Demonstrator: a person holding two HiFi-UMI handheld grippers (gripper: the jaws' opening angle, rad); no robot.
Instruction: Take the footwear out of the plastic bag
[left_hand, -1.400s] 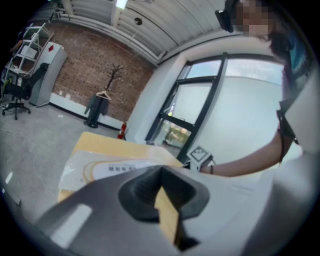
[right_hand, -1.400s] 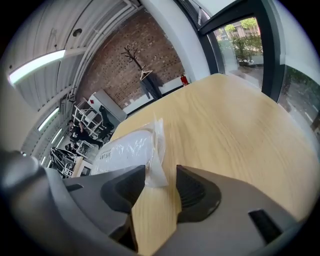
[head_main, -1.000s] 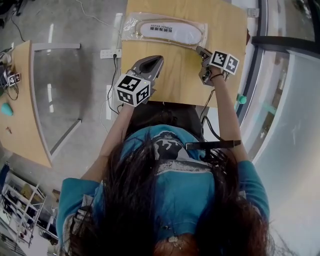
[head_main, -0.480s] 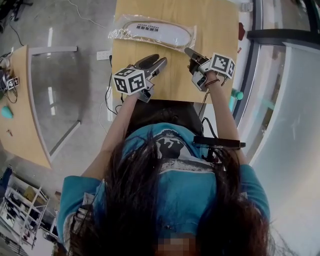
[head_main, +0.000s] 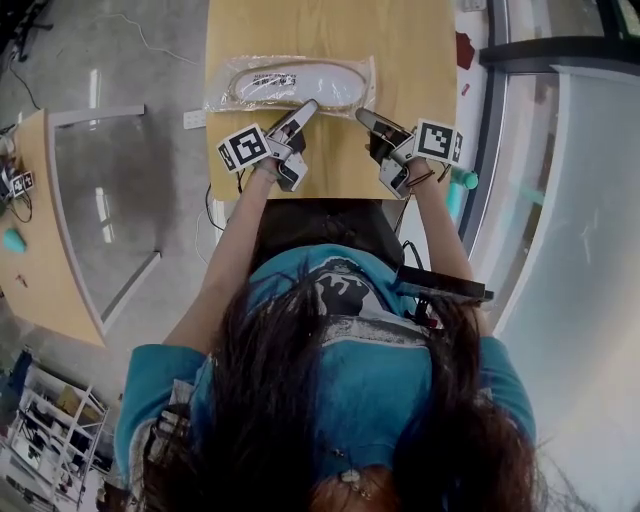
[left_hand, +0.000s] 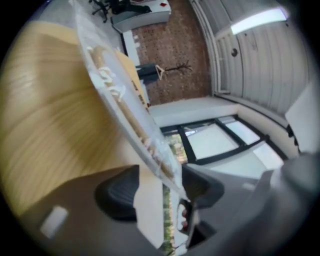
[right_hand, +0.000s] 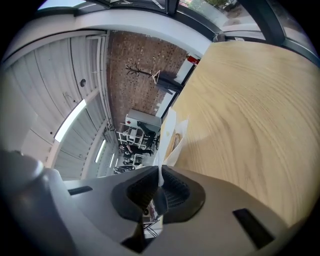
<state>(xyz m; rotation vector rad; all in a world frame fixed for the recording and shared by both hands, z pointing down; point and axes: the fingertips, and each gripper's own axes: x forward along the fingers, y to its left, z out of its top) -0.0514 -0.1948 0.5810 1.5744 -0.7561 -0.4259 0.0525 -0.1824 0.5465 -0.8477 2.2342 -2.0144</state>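
Observation:
A clear plastic bag (head_main: 290, 84) with pale flat footwear (head_main: 300, 83) inside lies across the wooden table (head_main: 420, 60). My left gripper (head_main: 305, 108) is at the bag's near edge, its jaws opening. In the left gripper view the bag's edge (left_hand: 120, 100) runs between the spread pads of the left gripper (left_hand: 160, 192), close to the right pad, and neither pad presses on it. My right gripper (head_main: 362, 114) is at the bag's near right corner. In the right gripper view the right gripper (right_hand: 159, 192) is shut on a thin flap of the bag (right_hand: 172, 135).
A second wooden table (head_main: 40, 230) stands at the far left with a teal object (head_main: 12, 240) on it. A white power strip (head_main: 195, 118) lies on the floor by the table's left edge. A glass partition (head_main: 560, 200) runs along the right.
Both grippers have moved forward to the bag's near edge. The left jaws have gone from shut to spread wide. The right jaws have closed on the bag's corner.

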